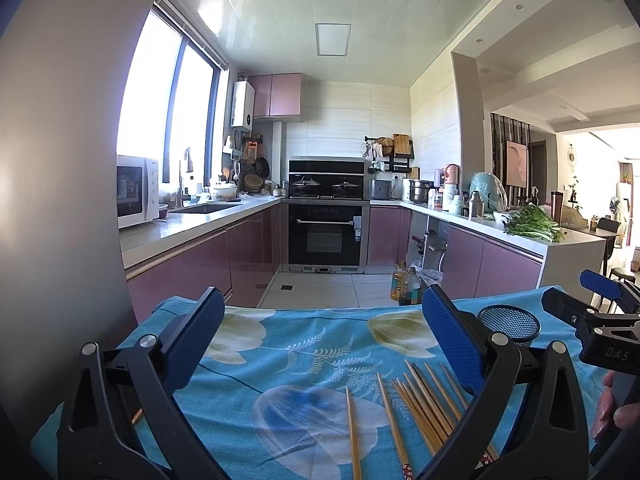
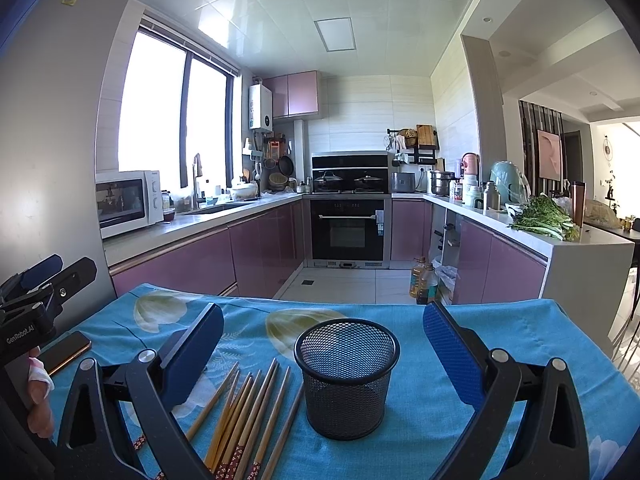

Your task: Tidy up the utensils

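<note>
Hovering level above the table (image 2: 520, 320), both tongs are held spread: right tongs (image 2: 323, 344) around the mesh cup (image 2: 346, 376), left tongs (image 1: 323, 344) over chopsticks (image 2: 248, 412) beside the cup

Black mesh cup (image 2: 347, 376), tan chopsticks (image 2: 248, 412), turquoise floral tablecloth (image 2: 520, 328), blue-padded gripper (image 2: 323, 354).

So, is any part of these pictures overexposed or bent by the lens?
Left wrist view: the window is blown out white, and the counter edges curve from fisheye. Right wrist view: same white window, glare on the ceiling; the cup stays sharp.
</note>
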